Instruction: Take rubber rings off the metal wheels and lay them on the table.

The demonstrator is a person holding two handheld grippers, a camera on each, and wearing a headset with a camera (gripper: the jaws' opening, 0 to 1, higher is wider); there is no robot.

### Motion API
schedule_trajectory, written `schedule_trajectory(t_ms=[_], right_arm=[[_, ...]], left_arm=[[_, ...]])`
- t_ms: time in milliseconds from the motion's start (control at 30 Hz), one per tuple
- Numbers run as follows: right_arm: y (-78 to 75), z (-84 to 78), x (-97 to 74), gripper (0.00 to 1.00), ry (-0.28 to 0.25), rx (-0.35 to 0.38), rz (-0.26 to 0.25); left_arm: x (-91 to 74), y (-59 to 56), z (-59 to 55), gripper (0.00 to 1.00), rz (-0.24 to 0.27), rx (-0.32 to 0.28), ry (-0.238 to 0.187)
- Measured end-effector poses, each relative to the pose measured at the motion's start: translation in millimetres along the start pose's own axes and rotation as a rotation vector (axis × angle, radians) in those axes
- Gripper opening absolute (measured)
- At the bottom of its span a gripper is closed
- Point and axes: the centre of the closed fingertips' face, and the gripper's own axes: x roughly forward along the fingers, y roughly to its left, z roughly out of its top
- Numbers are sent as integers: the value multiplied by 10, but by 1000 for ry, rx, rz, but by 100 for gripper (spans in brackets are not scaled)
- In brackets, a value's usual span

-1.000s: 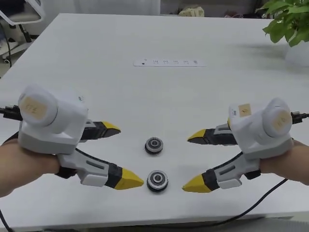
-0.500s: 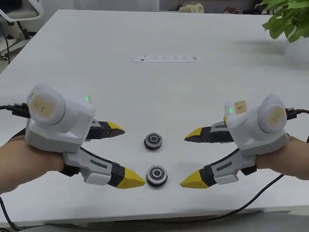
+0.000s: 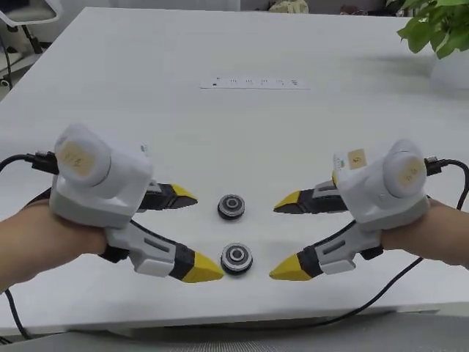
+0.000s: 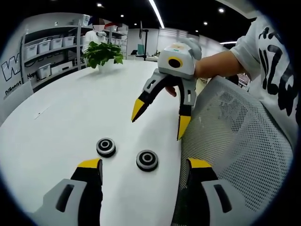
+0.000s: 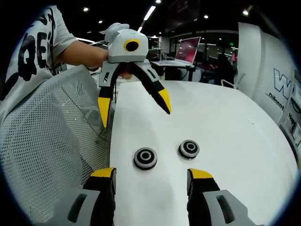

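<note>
Head view, near wheel (image 3: pixel 237 259), far wheel (image 3: pixel 231 207), rubber rings (image 3: pixel 224 259) barely distinguishable

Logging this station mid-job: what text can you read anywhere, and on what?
"W": wall sign; rest blurred.
Unreadable: sticker on left tool.
Unreadable: label on right tool.
Cut off: shirt print.
Too small: marks on table strip.

The left claw (image 4: pixel 143 165), jaws spread wide, faces the nearer wheel (image 4: pixel 147 160) and the farther wheel (image 4: pixel 106 147) lying apart on the white worktop (image 4: pixel 61 113), with the right claw (image 4: pixel 159 125), jaws also parted, hanging above the worktop beyond them.
</note>
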Motion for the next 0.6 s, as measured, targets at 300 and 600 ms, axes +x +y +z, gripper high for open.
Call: schedule_trajectory(t_ms=[300,600], right_arm=[[-67,19,7,55,-39,53,1],[-70,67,36,51,-85,85,17]], left_arm=[[70,-28,-37,67,-26,7,12],[131,-11,-72,64,-39,21,27]])
